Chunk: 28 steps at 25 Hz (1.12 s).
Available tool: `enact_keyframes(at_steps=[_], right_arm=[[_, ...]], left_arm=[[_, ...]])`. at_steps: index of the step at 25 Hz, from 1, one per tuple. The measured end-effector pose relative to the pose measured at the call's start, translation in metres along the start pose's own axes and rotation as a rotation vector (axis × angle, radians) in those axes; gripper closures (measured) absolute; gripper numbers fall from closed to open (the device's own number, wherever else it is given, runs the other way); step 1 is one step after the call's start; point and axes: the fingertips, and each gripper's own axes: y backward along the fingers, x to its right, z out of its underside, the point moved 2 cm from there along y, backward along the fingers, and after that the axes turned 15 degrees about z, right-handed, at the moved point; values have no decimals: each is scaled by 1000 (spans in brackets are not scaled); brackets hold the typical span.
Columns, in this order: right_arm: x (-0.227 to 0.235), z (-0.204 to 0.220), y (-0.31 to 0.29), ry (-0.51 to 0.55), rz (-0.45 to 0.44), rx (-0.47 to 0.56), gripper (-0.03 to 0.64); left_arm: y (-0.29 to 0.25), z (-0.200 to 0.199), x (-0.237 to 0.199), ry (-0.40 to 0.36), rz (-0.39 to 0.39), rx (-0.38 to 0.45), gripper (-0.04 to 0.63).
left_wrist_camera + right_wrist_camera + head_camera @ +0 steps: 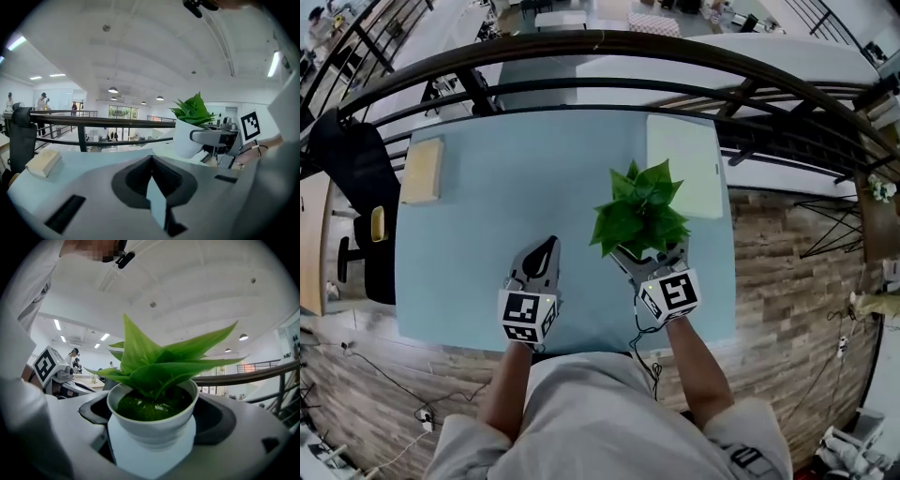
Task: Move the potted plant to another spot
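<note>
The potted plant [639,211] has broad green leaves and a white pot [152,425] with dark soil. My right gripper [649,255] is shut on the pot, one jaw on each side of its lower wall. It is over the right half of the light blue table [487,206]. In the left gripper view the pot [186,137] leans slightly in the right gripper [211,136]; I cannot tell if its base touches the table. My left gripper [546,246] rests over the table's front middle, to the left of the plant. It [151,161] is shut and holds nothing.
A beige block [422,171] lies at the table's back left corner. A pale green sheet [682,164] lies at the back right, just behind the plant. A black railing [600,47] curves beyond the far edge, and a black chair [352,178] stands to the left.
</note>
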Motion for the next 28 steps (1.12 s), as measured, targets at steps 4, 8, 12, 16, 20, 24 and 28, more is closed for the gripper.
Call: enact_keyframes(at_steps=[4, 8, 12, 16, 20, 24, 28], right_arm=[[-34, -5, -17, 6, -106, 15, 95], [-68, -12, -31, 14, -205, 27, 95], [-112, -10, -41, 4, -303, 24, 95], [-162, -15, -47, 24, -398, 31, 95], [-210, -14, -53, 34, -482, 28, 95], [-257, -11, -56, 40, -543, 20, 94], [-303, -9, -58, 45, -600, 13, 94]], left_arm=[[29, 4, -16, 21, -96, 19, 584], [58, 7, -31, 42, -185, 36, 584], [97, 14, -50, 64, -274, 58, 584], [141, 24, -68, 89, -362, 76, 584], [183, 37, -84, 118, -441, 92, 584], [223, 51, -99, 142, -495, 104, 584], [262, 64, -114, 159, -550, 109, 584]])
